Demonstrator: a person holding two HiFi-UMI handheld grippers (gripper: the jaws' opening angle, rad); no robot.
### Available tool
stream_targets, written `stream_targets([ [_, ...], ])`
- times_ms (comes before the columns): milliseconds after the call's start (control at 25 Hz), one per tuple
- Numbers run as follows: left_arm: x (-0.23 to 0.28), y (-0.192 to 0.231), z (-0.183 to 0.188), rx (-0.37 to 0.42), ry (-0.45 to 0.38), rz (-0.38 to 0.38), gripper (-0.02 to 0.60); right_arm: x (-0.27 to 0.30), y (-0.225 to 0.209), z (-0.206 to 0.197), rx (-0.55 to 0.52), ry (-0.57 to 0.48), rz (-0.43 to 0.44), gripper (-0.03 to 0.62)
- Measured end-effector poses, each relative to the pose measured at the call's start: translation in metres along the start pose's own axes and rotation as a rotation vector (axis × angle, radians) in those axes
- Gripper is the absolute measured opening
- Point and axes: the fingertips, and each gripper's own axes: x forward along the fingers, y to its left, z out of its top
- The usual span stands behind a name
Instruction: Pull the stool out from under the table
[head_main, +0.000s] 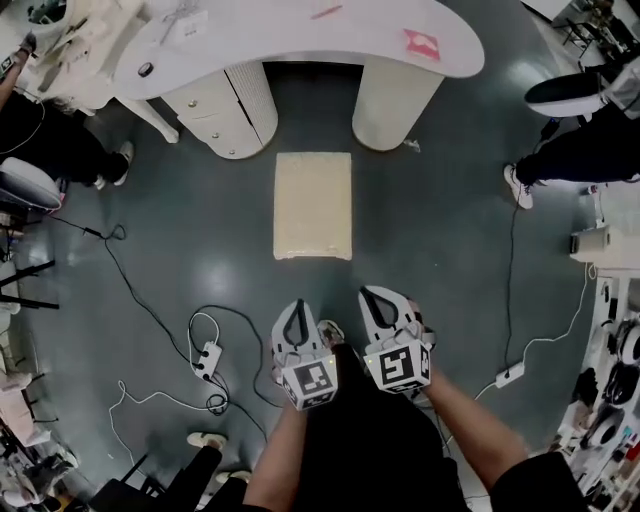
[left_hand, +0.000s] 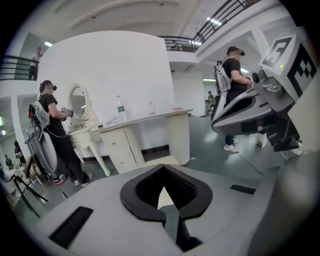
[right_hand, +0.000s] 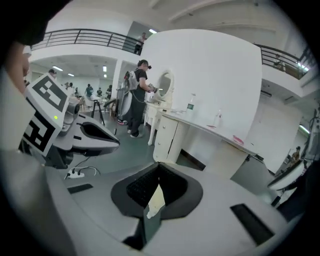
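The cream rectangular stool (head_main: 313, 205) stands on the dark floor in front of the white curved table (head_main: 300, 40), out in the open with its far end near the table's legs. Both grippers are held up close to my body, apart from the stool and pointing toward it. My left gripper (head_main: 297, 311) is shut with nothing in it. My right gripper (head_main: 384, 298) beside it is also shut and empty. In the left gripper view the closed jaws (left_hand: 162, 170) point at the table (left_hand: 145, 120), with a sliver of stool (left_hand: 158, 161) above them. The right gripper view shows the same (right_hand: 159, 169).
Cables and a power strip (head_main: 208, 358) lie on the floor at the left, another strip (head_main: 510, 376) at the right. People stand by the table's left end (head_main: 60, 140) and at the right (head_main: 570, 150). Shoes (head_main: 206, 440) sit near my feet.
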Motion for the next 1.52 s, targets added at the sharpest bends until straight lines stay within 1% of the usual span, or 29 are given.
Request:
stream_targets([
  [160,-0.018,0.001,0.059,-0.019,-0.094,-0.037,0.006,-0.026,-0.020,0.041,0.066,-0.055,-0.061,0.006],
  [280,-0.032,0.001,0.098,-0.021,-0.151,-0.056,0.006,-0.050,-0.034,0.075,0.064,-0.092,-0.094,0.006],
  [400,-0.047,-0.004,0.137,-0.017,-0.188,-0.063,0.006,-0.078,-0.053,0.098,0.060,-0.129,-0.135,0.006],
  [560,-0.070,-0.018,0.189,-0.041,-0.266,-0.082,0.006,-0.117,-0.081,0.123,0.058,-0.198,-0.192,0.006],
  [640,-0.082,-0.026,0.214,-0.045,-0.310,-0.086,0.006,-0.138,-0.095,0.132,0.099,-0.236,-0.220,0.006],
  [720,-0.093,-0.036,0.238,-0.042,-0.347,-0.088,0.006,-0.160,-0.110,0.139,0.113,-0.262,-0.240,0.006],
  [840,-0.109,-0.055,0.270,-0.019,-0.385,-0.094,0.006,-0.191,-0.126,0.141,0.099,-0.279,-0.241,0.006],
  [920,-0.119,-0.068,0.282,-0.010,-0.393,-0.099,0.006,-0.210,-0.132,0.137,0.118,-0.292,-0.243,0.006],
  [1040,-0.132,-0.087,0.292,-0.010,-0.395,-0.109,0.006,-0.239,-0.142,0.128,0.083,-0.302,-0.263,0.006],
  [1160,-0.142,-0.101,0.297,-0.014,-0.406,-0.146,0.006,-0.264,-0.151,0.124,0.081,-0.315,-0.283,0.006],
  [1280,-0.148,-0.112,0.305,-0.003,-0.443,-0.161,0.006,-0.276,-0.157,0.119,0.059,-0.306,-0.290,0.006],
  [1360,-0.149,-0.121,0.309,0.011,-0.444,-0.169,0.006,-0.285,-0.163,0.118,0.063,-0.330,-0.299,0.006],
  [1440,-0.149,-0.131,0.312,-0.003,-0.452,-0.189,0.006,-0.294,-0.168,0.116,0.082,-0.351,-0.309,0.006],
  [1520,-0.147,-0.140,0.314,-0.010,-0.464,-0.208,0.006,-0.298,-0.170,0.112,0.093,-0.349,-0.307,0.006],
])
